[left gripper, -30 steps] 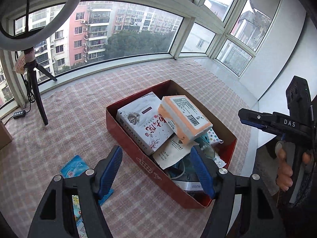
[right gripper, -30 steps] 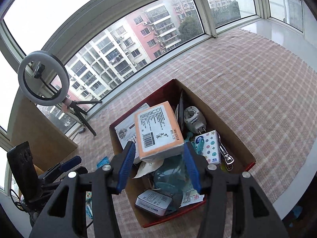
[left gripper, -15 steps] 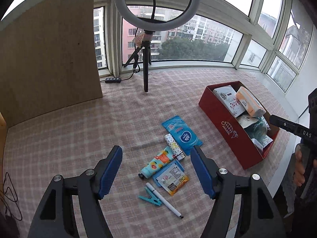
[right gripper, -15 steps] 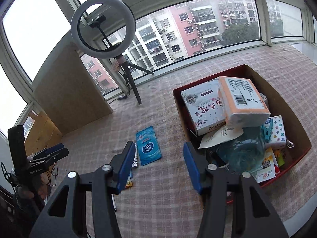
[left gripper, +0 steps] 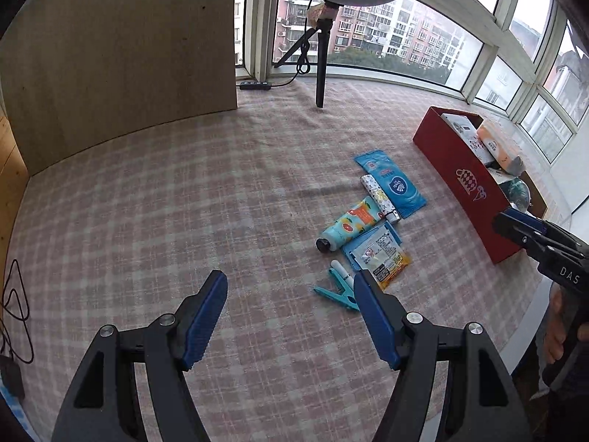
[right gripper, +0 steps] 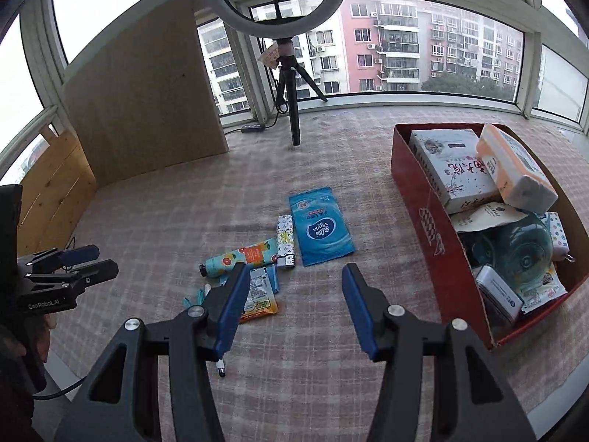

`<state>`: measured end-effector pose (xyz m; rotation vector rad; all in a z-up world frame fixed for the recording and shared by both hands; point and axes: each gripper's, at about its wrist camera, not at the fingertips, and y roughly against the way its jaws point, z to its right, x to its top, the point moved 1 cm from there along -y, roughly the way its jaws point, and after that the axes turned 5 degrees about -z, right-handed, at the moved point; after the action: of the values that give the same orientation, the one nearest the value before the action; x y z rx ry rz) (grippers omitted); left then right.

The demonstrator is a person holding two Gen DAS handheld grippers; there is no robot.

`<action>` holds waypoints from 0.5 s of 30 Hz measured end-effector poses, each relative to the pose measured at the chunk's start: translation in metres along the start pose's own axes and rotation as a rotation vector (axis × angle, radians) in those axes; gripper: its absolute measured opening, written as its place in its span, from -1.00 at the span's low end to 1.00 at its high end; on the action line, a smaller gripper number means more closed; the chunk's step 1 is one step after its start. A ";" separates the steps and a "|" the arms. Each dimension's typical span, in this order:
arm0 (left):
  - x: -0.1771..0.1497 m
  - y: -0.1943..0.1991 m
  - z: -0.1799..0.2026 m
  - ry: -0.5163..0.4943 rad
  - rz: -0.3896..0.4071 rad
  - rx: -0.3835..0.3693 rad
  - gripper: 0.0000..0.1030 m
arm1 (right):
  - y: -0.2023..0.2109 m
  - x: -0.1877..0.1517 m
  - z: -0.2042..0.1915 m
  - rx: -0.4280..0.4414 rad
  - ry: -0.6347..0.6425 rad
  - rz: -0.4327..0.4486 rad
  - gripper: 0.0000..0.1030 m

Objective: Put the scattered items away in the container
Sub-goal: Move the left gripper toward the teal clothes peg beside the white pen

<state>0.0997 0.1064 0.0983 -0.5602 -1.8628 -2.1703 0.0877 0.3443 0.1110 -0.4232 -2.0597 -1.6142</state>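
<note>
A red box [right gripper: 434, 228] [left gripper: 464, 180] full of items stands on the checked cloth at the right. Scattered left of it lie a blue wipes pack [right gripper: 319, 226] [left gripper: 391, 182], a patterned lighter [right gripper: 285, 241] [left gripper: 379, 199], a colourful tube [right gripper: 239, 257] [left gripper: 349, 224], a snack sachet [right gripper: 259, 294] [left gripper: 383, 254], a teal clip [left gripper: 337, 291] [right gripper: 197, 296] and a white pen [left gripper: 342, 270] [right gripper: 220, 364]. My left gripper [left gripper: 291, 316] is open and empty, just left of the clip. My right gripper [right gripper: 292, 304] is open and empty, above the cloth beside the sachet.
A ring light on a tripod [right gripper: 291, 110] [left gripper: 320, 73] stands at the back by the window, with a power strip [left gripper: 256, 85] beside it. A wooden board [left gripper: 121, 55] [right gripper: 143, 99] leans at the back left. Black cables [left gripper: 14, 316] lie at the left edge.
Both grippers have swung left, away from the red box, toward the scattered items and come lower over the cloth. Both stay open and empty.
</note>
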 end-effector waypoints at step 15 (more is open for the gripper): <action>-0.018 -0.073 0.023 0.120 -0.125 -0.053 0.28 | -0.040 -0.068 -0.039 -0.088 0.126 -0.120 -0.01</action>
<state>0.0888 0.1400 0.0278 -0.3232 -1.8276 -2.2828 0.1308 0.2997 0.0479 -0.2248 -1.9581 -1.7602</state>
